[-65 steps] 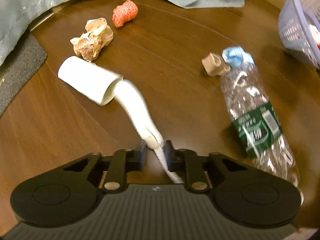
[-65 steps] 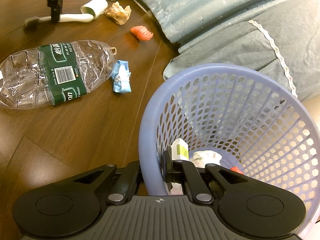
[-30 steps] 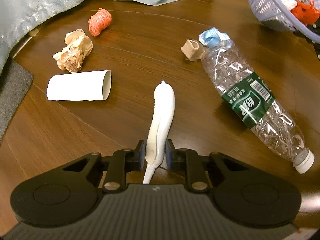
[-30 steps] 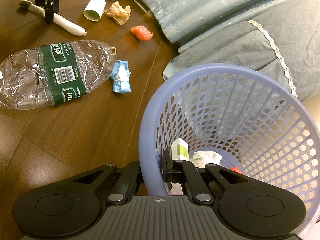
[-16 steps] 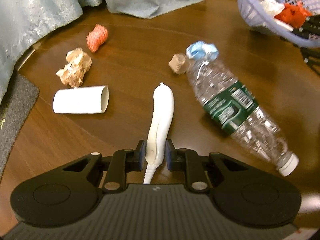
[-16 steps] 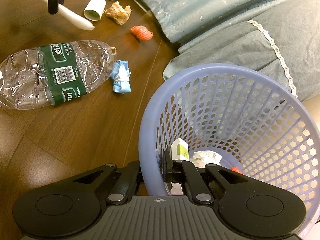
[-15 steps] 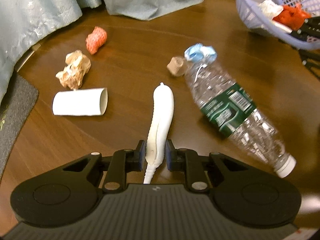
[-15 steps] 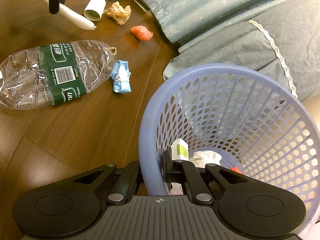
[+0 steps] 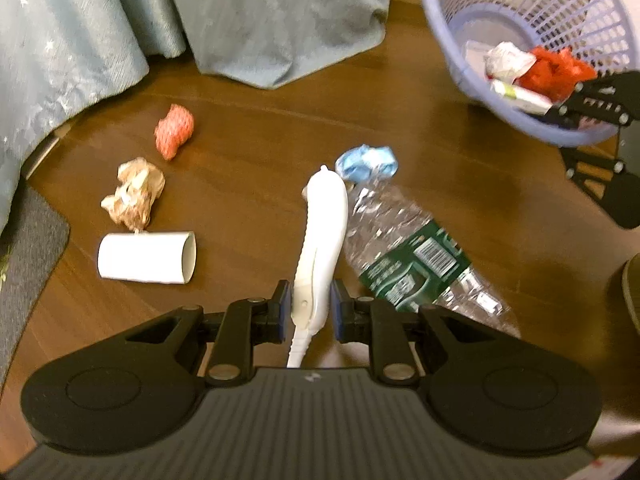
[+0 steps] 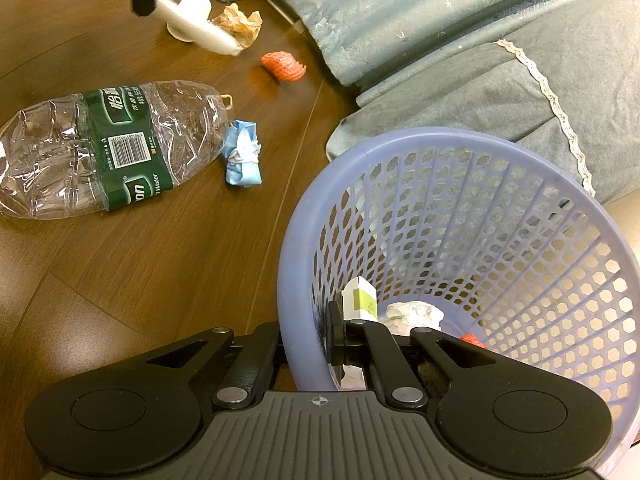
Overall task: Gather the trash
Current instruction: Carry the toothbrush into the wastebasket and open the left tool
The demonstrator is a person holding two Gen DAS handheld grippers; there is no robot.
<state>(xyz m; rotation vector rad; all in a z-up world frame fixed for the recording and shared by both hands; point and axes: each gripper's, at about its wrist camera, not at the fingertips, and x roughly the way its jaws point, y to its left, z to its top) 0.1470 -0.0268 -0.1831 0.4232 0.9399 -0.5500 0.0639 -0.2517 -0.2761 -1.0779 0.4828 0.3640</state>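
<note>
**Up and to the right of the held toothbrush: the basket**

Above a wooden floor, the left gripper (image 9: 307, 312) has its jaws clamped on a white toothbrush (image 9: 322, 240), whose long axis points straight ahead, away from the jaws. The lilac basket (image 9: 448, 48) lies ahead to the right, tilted, its rim pinched by the right gripper (image 10: 308, 340). A crushed bottle (image 9: 404, 252) lies between them.

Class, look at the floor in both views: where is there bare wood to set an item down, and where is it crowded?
Bare wood lies between the orange net ball, the blue wad and the basket, and in front of the bottle beside the basket. It is crowded around the paper tube and crumpled brown paper.
</note>
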